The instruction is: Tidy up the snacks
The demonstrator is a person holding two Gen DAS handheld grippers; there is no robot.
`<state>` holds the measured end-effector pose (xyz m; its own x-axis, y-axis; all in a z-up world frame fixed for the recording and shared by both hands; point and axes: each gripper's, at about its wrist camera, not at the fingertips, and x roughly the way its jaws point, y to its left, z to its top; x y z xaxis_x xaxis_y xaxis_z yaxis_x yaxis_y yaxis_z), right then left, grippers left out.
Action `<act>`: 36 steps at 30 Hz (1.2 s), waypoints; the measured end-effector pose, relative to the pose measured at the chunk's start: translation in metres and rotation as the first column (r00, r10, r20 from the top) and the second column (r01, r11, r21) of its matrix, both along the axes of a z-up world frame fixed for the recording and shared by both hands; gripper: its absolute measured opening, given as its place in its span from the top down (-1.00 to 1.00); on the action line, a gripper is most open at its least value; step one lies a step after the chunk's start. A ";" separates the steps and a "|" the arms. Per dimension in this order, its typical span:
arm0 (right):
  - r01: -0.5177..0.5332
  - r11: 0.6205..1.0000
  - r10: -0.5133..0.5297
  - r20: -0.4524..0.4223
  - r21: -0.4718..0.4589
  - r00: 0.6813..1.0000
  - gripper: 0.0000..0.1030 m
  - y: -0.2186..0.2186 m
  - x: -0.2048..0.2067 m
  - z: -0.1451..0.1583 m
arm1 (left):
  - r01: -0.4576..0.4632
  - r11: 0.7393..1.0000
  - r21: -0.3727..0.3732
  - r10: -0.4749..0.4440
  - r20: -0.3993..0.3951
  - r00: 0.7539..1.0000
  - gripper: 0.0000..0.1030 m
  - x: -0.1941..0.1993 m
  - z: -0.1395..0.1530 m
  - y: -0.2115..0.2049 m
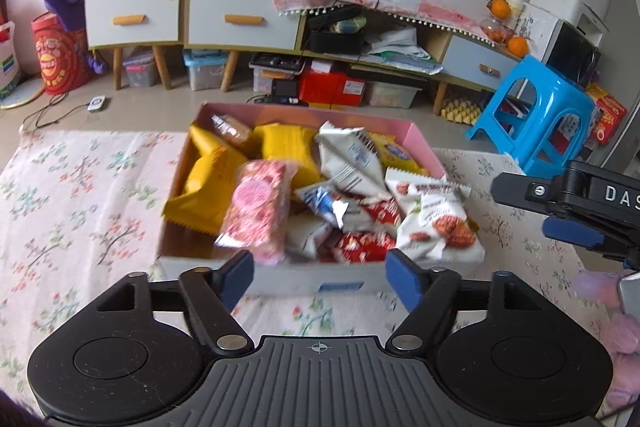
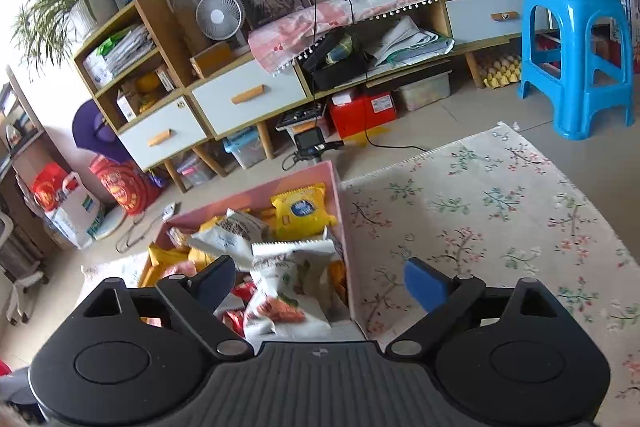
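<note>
A pink-lined cardboard box full of snack packets sits on a floral cloth. A blurred pink packet lies at the box's front left, beside yellow packets and white packets. My left gripper is open and empty, just in front of the box's near wall. My right gripper is open and empty above the box's right end, over a white packet. It also shows in the left wrist view at the right.
The floral cloth spreads right of the box. A blue plastic stool stands at the far right. Low cabinets with drawers, a fan, storage bins and cables line the wall behind.
</note>
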<state>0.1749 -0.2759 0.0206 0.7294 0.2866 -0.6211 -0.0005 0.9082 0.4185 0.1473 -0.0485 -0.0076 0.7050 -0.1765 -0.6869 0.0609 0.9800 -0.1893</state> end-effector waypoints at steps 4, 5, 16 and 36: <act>0.000 0.999 -0.001 -0.013 -0.036 1.000 -0.72 -0.002 -0.010 0.001 | -0.013 1.000 0.010 0.013 -0.021 1.000 -0.65 -0.015 -0.001 0.012; -0.002 0.999 0.001 -0.019 -0.046 1.000 -0.72 -0.003 -0.013 0.002 | -0.018 1.000 0.014 0.018 -0.028 0.999 -0.67 -0.020 -0.001 0.015; 0.015 0.993 -0.018 -0.032 -0.113 0.999 -0.79 -0.018 -0.054 0.011 | -0.024 0.998 0.055 0.030 -0.118 0.993 -0.80 -0.060 -0.007 0.032; -0.172 0.934 0.147 -0.101 -0.314 0.984 -0.81 0.038 -0.130 0.001 | -0.081 0.976 0.201 0.099 -0.082 0.992 -0.99 -0.144 -0.002 0.043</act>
